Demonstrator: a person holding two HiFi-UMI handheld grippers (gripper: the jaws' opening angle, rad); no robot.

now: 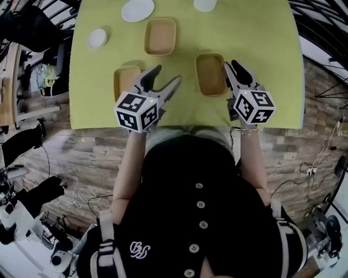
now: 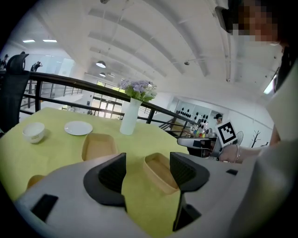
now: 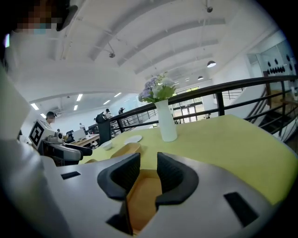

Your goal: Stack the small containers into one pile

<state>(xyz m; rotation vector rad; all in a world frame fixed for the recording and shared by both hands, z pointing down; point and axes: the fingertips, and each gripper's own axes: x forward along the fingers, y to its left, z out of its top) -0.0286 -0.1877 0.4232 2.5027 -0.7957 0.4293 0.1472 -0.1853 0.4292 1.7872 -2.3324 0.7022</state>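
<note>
Three shallow tan containers lie on the green table (image 1: 261,49): a far one (image 1: 160,36), a left one (image 1: 125,80) and a right one (image 1: 211,74). My left gripper (image 1: 166,76) hovers open between the left and right containers, nothing in its jaws. In the left gripper view the left gripper (image 2: 148,174) frames the right container (image 2: 158,173) ahead. My right gripper (image 1: 234,69) stands at the right container's right rim, one finger over the rim, one outside. In the right gripper view the right gripper (image 3: 147,173) shows that container (image 3: 142,197) through a narrow gap, pads not pressing.
A white plate (image 1: 137,9), a small white bowl (image 1: 97,38) and a white vase with flowers (image 3: 166,120) stand at the table's far side. The table's near edge runs just under both grippers. Cables and equipment lie on the wooden floor around.
</note>
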